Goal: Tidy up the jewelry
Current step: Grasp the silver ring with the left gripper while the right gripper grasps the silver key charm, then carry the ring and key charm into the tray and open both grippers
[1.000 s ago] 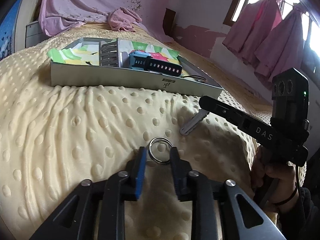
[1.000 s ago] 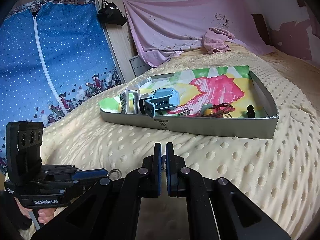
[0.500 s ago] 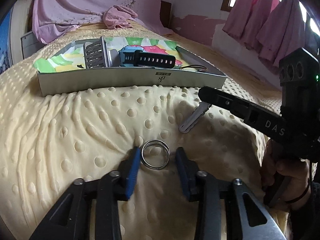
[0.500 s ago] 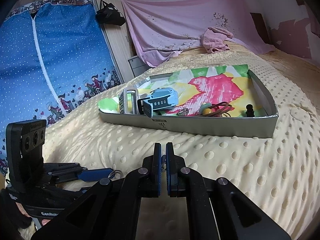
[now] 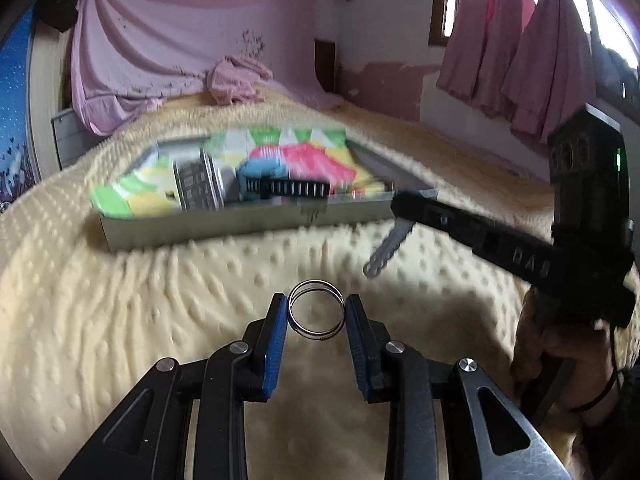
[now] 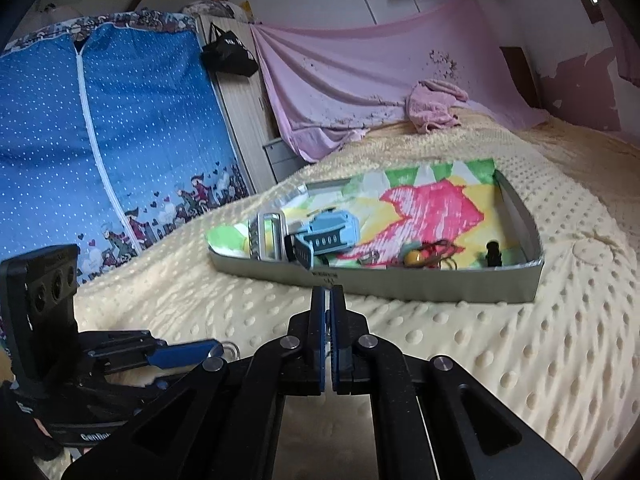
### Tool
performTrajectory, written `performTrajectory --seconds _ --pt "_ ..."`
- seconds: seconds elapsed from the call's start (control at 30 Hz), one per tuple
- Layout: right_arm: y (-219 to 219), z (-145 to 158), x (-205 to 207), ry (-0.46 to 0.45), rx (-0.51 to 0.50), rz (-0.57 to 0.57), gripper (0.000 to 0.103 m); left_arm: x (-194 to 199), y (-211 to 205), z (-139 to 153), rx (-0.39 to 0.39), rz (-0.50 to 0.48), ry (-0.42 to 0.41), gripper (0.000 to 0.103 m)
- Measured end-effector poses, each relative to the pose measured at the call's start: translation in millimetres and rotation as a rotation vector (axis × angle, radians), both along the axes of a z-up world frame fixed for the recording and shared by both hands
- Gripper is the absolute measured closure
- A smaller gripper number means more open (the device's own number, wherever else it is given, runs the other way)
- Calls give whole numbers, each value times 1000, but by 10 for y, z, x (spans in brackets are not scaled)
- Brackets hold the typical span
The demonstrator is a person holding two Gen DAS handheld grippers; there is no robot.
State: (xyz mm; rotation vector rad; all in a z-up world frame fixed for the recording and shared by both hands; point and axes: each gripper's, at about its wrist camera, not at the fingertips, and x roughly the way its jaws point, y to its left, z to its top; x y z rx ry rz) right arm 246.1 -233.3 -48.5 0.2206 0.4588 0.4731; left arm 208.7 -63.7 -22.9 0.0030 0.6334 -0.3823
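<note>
Reading "DAS" along your right gripper (image 5: 394, 204), you are pinching a grey toothed clip (image 5: 386, 249) in its closed jaws, while your left gripper (image 5: 317, 312) is clamping the ring (image 5: 317, 314) above the yellow blanket (image 5: 120, 300).

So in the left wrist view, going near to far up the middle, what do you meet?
left gripper → metal ring held between its pads → bumpy yellow blanket → grey tray → pink crumpled cloth

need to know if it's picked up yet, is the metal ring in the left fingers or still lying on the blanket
In the fingers: the metal ring sits clamped between both blue pads, raised off the yellow blanket.
</note>
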Motion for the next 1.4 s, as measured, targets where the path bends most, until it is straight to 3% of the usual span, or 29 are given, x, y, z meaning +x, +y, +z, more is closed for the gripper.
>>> performTrajectory --seconds 0.3,0.47,0.77,1.0,1.1,1.2,1.4 --pt "-217 392 61 -139 10 -86 101 465 -115 445 -94 34 -80 75" --pt "-444 436 199 -182 45 -209 101 834 -361 505 -79 13 -79 75" --pt "-710 196 539 -48 103 -281 101 1288 -668 212 -16 8 41 75" --pt "-704 10 681 33 98 -282 100 1289 -792 167 29 6 48 74" --pt "-694 -42 716 49 98 -281 100 1243 -810 186 28 -8 32 65" --pt "-719 -75 707 54 114 -285 100 1205 -811 212 23 -4 11 45" --pt "-764 -77 660 45 135 -302 100 1128 -662 247 -37 71 -18 43"
